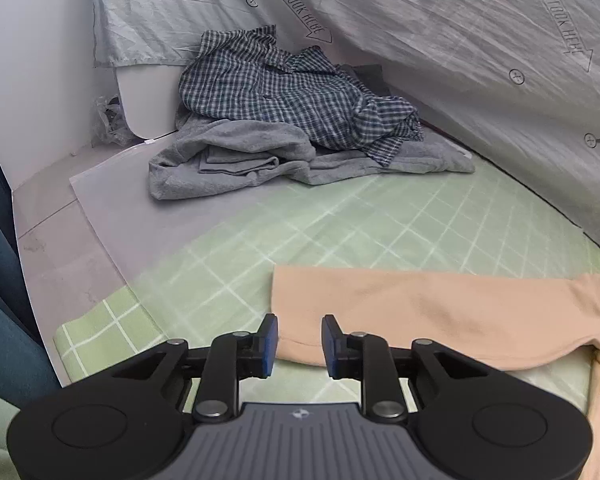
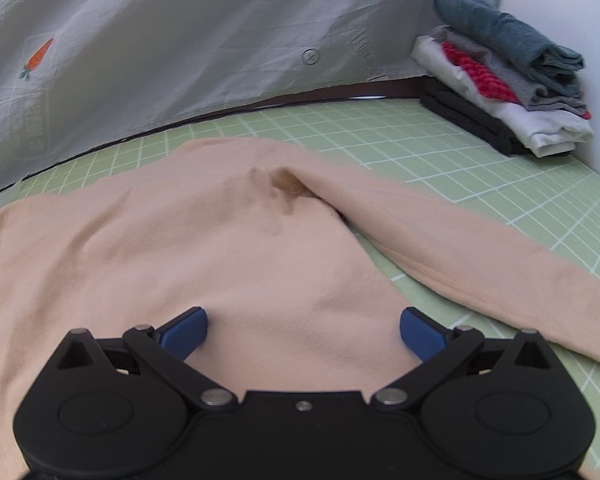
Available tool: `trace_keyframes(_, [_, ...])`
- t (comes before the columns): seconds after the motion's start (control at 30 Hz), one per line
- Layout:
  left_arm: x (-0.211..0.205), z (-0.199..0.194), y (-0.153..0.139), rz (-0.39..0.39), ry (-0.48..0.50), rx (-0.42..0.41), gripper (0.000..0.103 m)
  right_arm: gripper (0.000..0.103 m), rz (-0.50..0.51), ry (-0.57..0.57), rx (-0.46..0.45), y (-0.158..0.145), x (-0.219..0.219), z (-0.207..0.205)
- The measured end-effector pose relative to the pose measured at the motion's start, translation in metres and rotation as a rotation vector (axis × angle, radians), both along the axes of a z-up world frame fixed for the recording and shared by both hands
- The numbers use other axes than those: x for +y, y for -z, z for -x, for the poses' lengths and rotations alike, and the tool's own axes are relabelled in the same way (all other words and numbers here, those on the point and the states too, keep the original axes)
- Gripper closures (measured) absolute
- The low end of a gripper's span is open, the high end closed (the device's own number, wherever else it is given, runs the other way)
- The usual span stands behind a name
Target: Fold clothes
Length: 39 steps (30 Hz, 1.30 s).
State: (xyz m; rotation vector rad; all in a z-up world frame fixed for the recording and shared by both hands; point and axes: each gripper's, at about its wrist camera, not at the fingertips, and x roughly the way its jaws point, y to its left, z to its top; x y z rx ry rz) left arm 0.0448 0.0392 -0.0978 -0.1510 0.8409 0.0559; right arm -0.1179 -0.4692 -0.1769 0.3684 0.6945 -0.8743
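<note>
The peach top (image 2: 228, 248) lies spread flat on the green checked sheet (image 2: 480, 168), directly under and ahead of the right claw (image 2: 303, 330), with one sleeve (image 2: 480, 252) running off to that claw's right. The right claw is spread wide, pads apart over the body of the top, pinching nothing. The left claw (image 1: 299, 346) is partly spread too, empty, with the other sleeve (image 1: 420, 312) just ahead of it and reaching to its right; the sleeve's hem sits between its fingertips.

The likely trouble is a bad pinch. If the left claw closes here it may take only the hem's top layer, so the sleeve would twist when lifted. The right claw, centred on flat cloth with no edge near, may bunch the fabric or catch the sheet beneath. The plaid shirt (image 1: 284, 88) and grey garment (image 1: 236, 160) lie well ahead of the left claw, and the folded stack (image 2: 508, 80) far ahead-right of the right one, so neither is at risk.
</note>
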Motion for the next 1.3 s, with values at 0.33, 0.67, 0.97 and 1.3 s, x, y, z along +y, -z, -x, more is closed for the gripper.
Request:
trace_keyframes(0.33, [-0.130, 0.070, 0.007, 0.174, 0.495, 0.151, 0.047, 0.000, 0.030, -0.120, 0.036, -0.040, 0.001, 0.087])
trace_keyframes(0.67, [-0.208, 0.136, 0.047, 0.024, 0.733, 0.333, 0.051, 0.006, -0.071, -0.096, 0.110, -0.029, 0.004, 0.150])
trace_keyframes(0.97, [-0.192, 0.138, 0.046, 0.054, 0.632, 0.355, 0.098, 0.101, -0.160, -0.184, 0.099, -0.025, -0.001, 0.176])
trace_keyframes(1.3, [-0.152, 0.127, 0.038, 0.209, 0.461, 0.409, 0.098, 0.100, -0.266, -0.267, 0.063, -0.038, 0.002, 0.203])
